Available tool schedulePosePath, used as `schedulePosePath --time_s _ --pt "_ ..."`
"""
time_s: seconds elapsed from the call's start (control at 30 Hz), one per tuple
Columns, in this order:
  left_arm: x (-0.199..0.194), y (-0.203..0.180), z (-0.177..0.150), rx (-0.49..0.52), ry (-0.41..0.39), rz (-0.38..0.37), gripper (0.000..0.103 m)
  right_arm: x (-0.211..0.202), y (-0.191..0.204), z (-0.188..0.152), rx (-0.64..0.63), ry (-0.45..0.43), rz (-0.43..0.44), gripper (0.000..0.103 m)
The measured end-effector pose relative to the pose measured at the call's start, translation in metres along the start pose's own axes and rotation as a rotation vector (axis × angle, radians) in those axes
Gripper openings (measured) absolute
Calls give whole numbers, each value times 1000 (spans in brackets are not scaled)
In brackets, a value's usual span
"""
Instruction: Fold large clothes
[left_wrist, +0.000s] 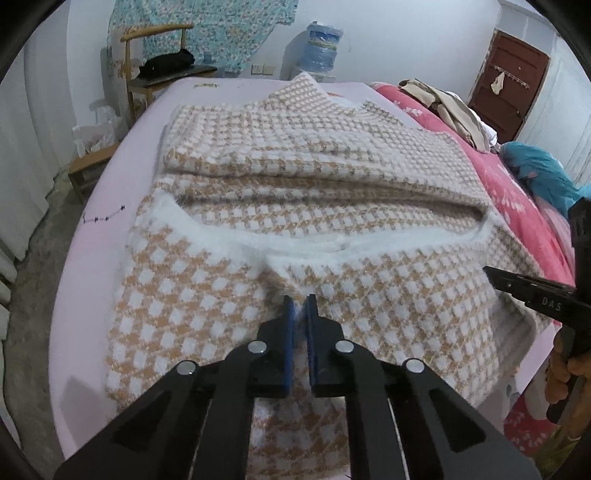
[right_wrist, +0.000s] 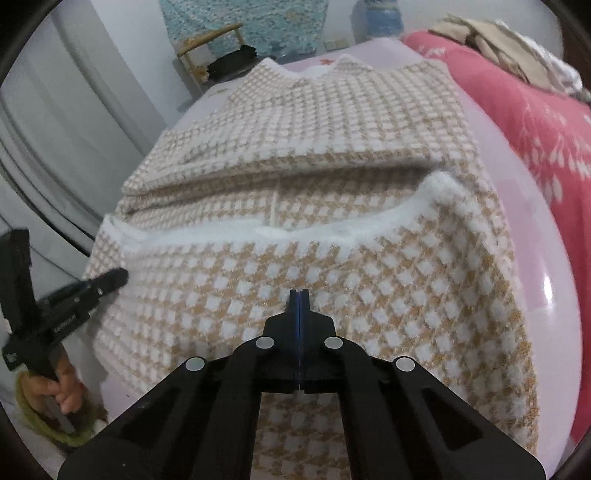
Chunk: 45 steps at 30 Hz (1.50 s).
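Sweater (left_wrist: 295, 206) lengthwise along bed (left_wrist: 92, 258), collar edge nearest.

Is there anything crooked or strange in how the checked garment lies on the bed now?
Nothing is damaged. The tan-and-white checked fuzzy garment lies on the pale pink bed sheet only half folded: its near part bulges up unevenly, and the white trimmed edge runs wavy, not straight.

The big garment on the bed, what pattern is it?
The garment has a tan-and-white houndstooth-like check with fluffy white trim, clearest in the right wrist view.
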<state>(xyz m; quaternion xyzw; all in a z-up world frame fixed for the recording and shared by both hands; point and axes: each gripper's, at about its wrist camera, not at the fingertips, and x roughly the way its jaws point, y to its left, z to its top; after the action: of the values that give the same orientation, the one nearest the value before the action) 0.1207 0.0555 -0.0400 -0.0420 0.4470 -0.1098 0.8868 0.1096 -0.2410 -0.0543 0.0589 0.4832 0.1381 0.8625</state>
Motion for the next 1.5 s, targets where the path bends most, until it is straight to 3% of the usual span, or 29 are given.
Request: schedulePosePath --time_s 0.3,0.47,0.53,0.6,0.63,0.8,0.9,1.03,1.13,1.23,1.4,1.5 --pt "-13 -3 17 26 -76 14 4 -27 -1 20 -6 -133 -42 0" --pt "6 -4 13 40 -51 33 4 -15 -6 26 21 -116 -50 0" --pt "11 -3 9 39 -41 35 4 -18 -12 25 50 -121 -21 5" --pt "11 -4 8 48 -47 42 4 -24 -18 22 65 -123 2 25" --pt "11 -5 8 53 -47 47 4 -29 -21 19 64 -120 20 28" --pt "12 -5 9 45 -48 46 4 -32 13 6 -104 -50 140 29" --pt "13 -5 8 38 -51 47 4 -15 37 0 -193 4 112 29" --pt "14 -3 10 29 -49 41 6 12 26 6 -116 33 119 30" --pt "4 4 13 18 -53 -6 10 4 16 9 -58 31 145 31" --pt "-13 13 16 23 -103 3 23 -16 8 10 -78 -25 69 44" --pt "-31 40 26 -16 -173 97 38 -49 -34 22 -19 -132 -97 44" --pt "-21 55 33 -33 -140 169 45 -51 -56 29 20 -144 -160 44"
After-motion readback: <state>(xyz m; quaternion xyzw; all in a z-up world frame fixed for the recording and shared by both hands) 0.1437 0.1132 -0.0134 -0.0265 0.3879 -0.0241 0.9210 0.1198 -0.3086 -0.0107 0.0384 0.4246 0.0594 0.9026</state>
